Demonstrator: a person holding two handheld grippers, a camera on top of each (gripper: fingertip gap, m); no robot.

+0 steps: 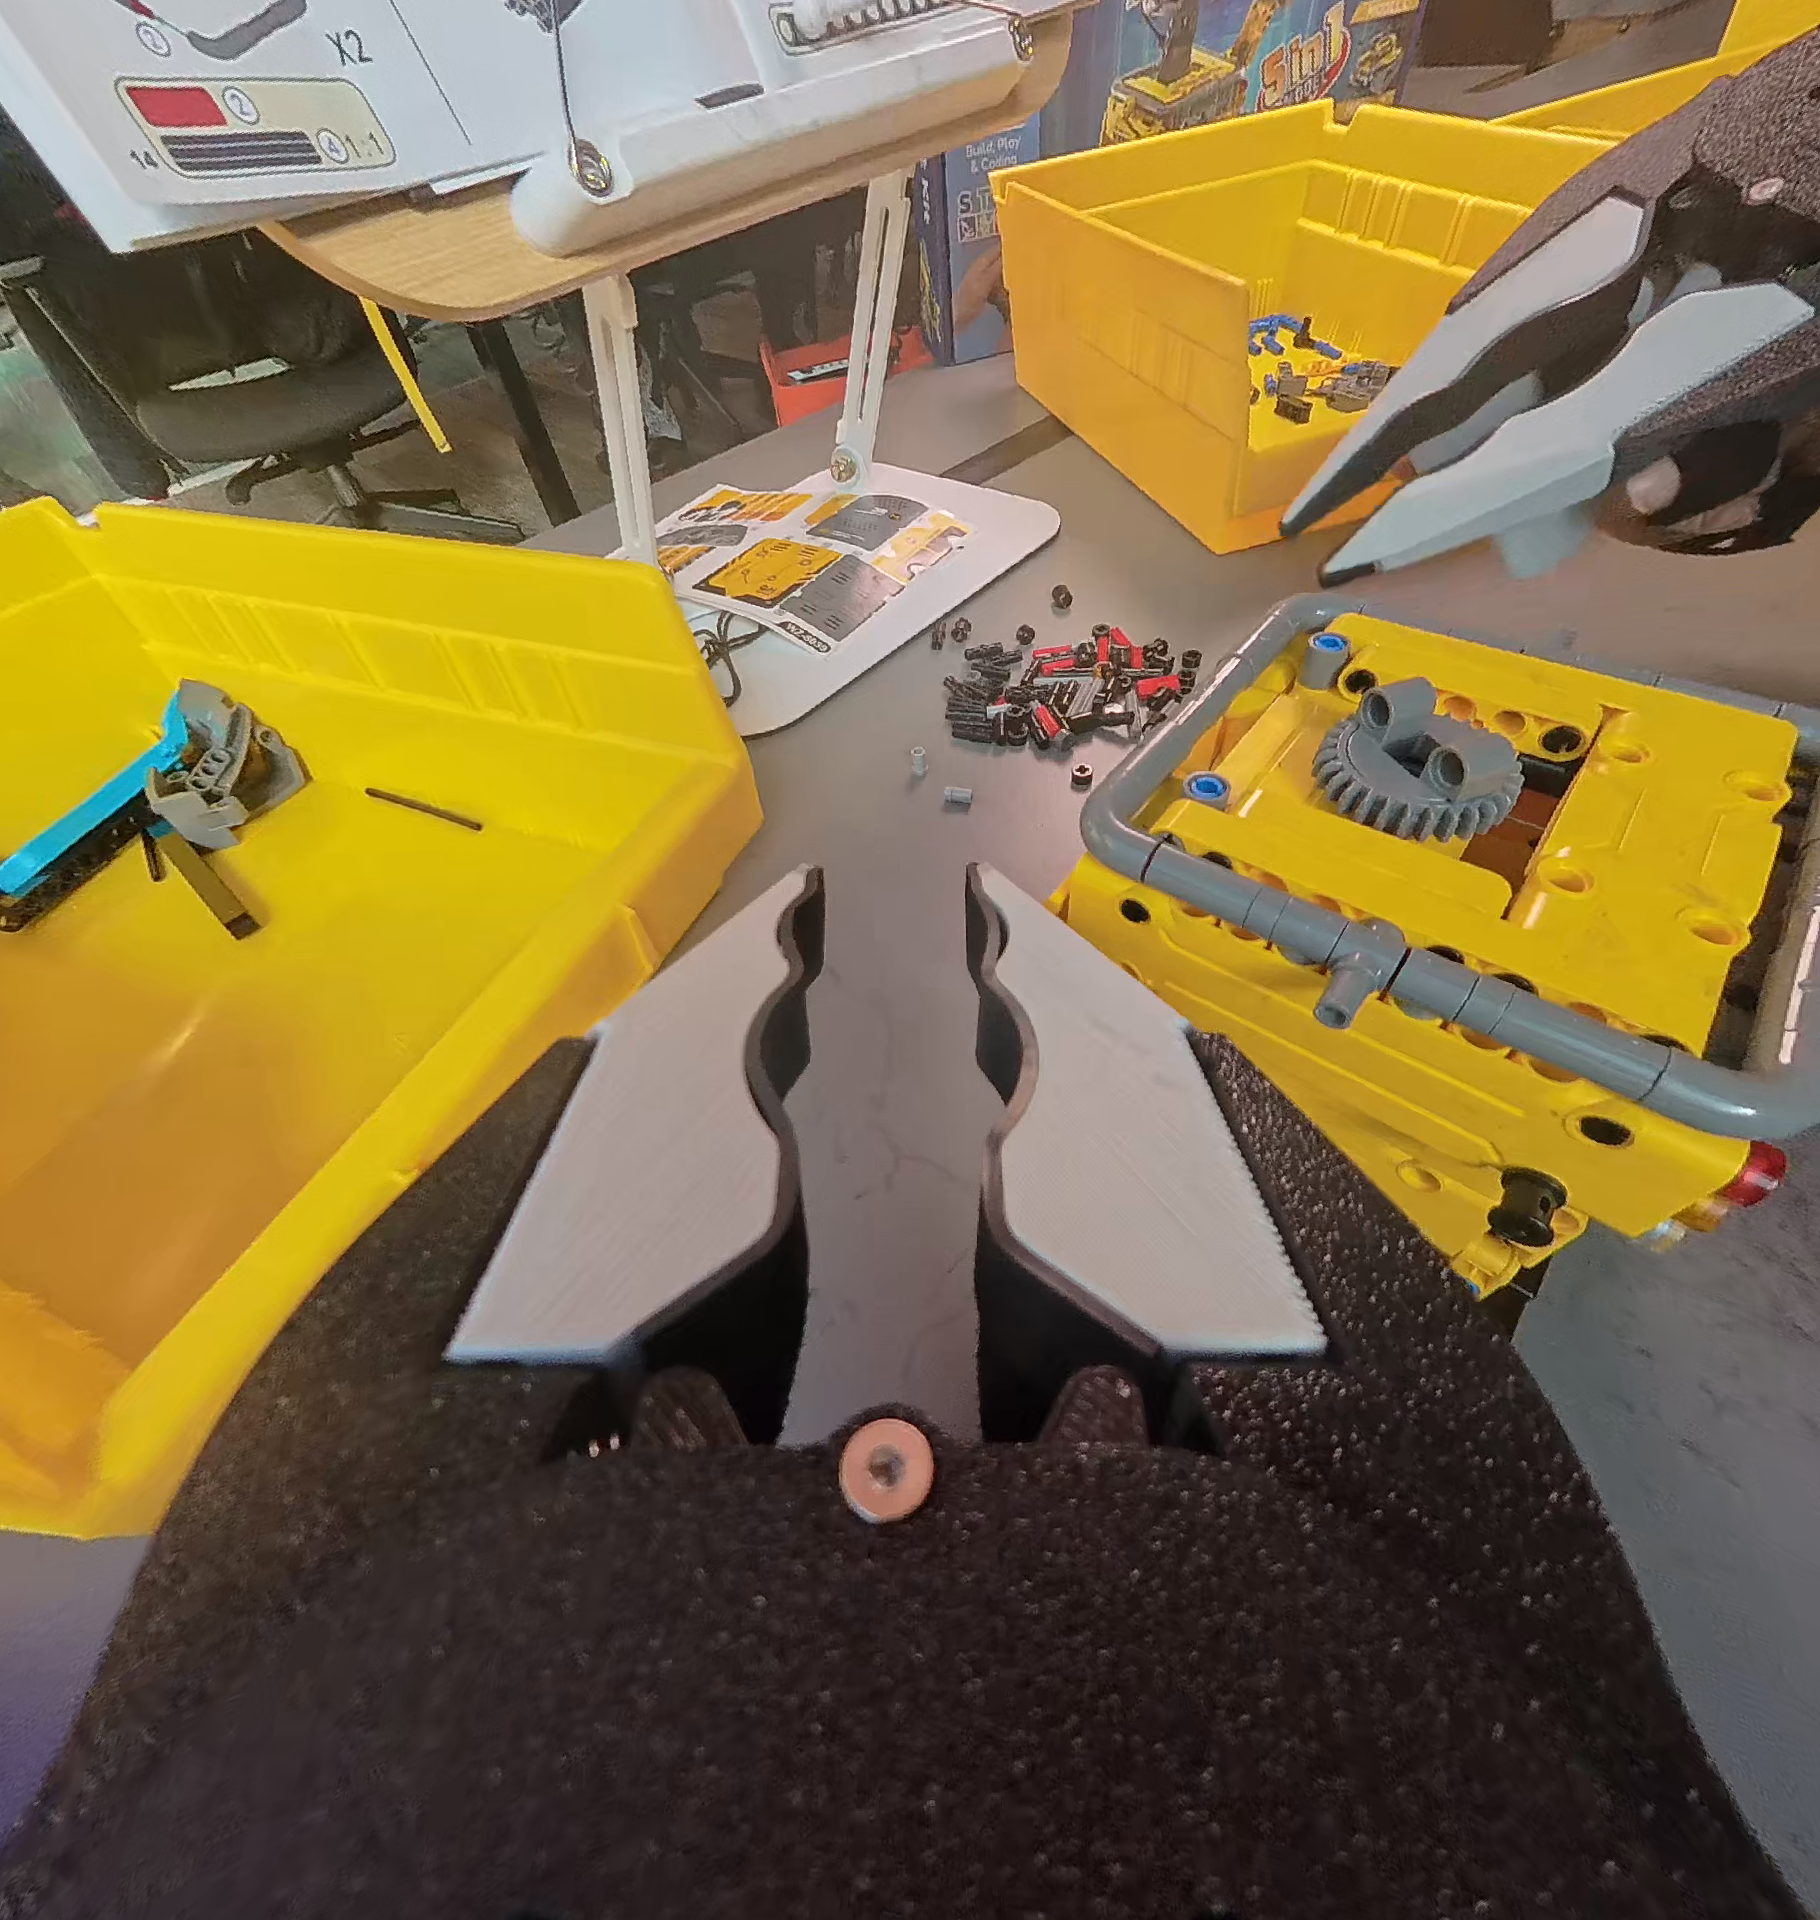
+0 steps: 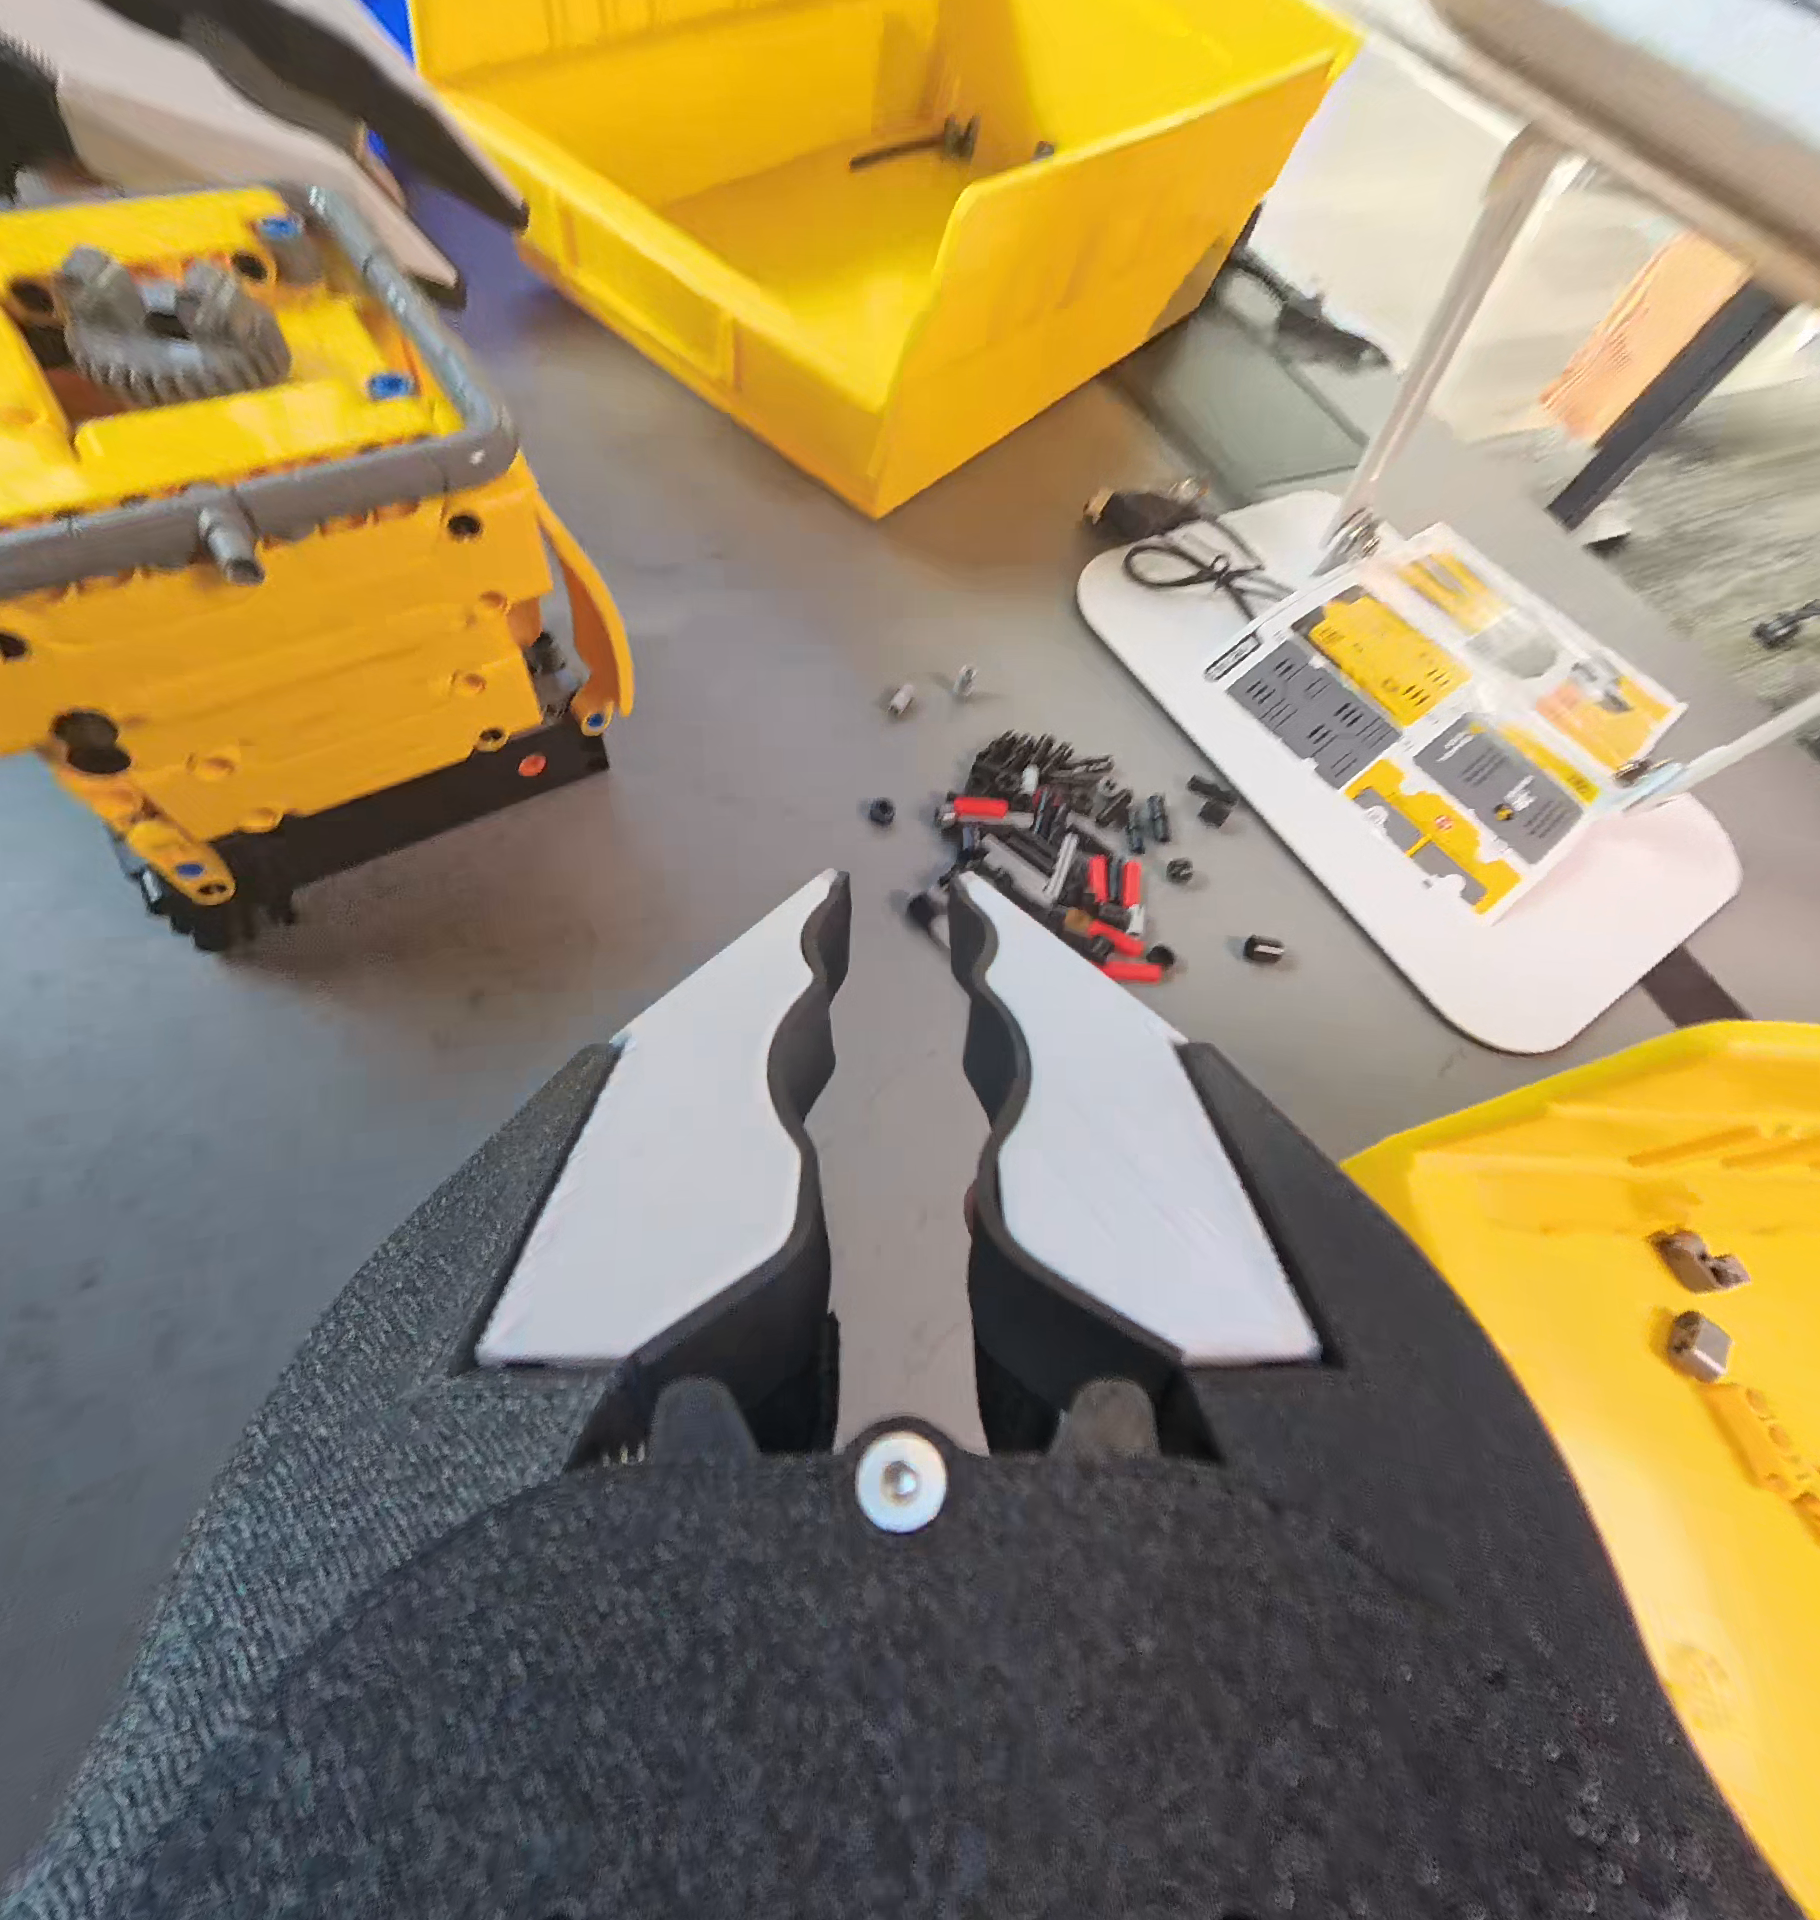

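A yellow brick-built block (image 1: 1457, 935) with a grey pipe frame and a grey gear (image 1: 1415, 774) on top stands on the grey table; it also shows in the right wrist view (image 2: 231, 582). A pile of small black, red and grey pins (image 1: 1067, 691) lies in the table's middle, also in the right wrist view (image 2: 1051, 842). My left gripper (image 1: 893, 883) is open and empty above bare table, left of the block. My right gripper (image 2: 898, 888) is open and empty, its tips just short of the pin pile; it shows in the left wrist view (image 1: 1321, 545) beyond the block.
A yellow bin (image 1: 262, 1039) at left holds a blue and grey part (image 1: 147, 800). Another yellow bin (image 1: 1176, 343) at far right holds small pieces. A white stand's base (image 1: 999, 520) carries a sticker sheet (image 1: 812, 566); a booklet sits on its board above. Boxes stand behind. The gap from one gripper's tips to the other's is roughly 20 cm. Measured from the fingertips, the yellow brick-built block (image 1: 1457, 935) is 7 cm or so from the left gripper and 15 cm from the right. It is also in sight in the right wrist view (image 2: 11, 259).
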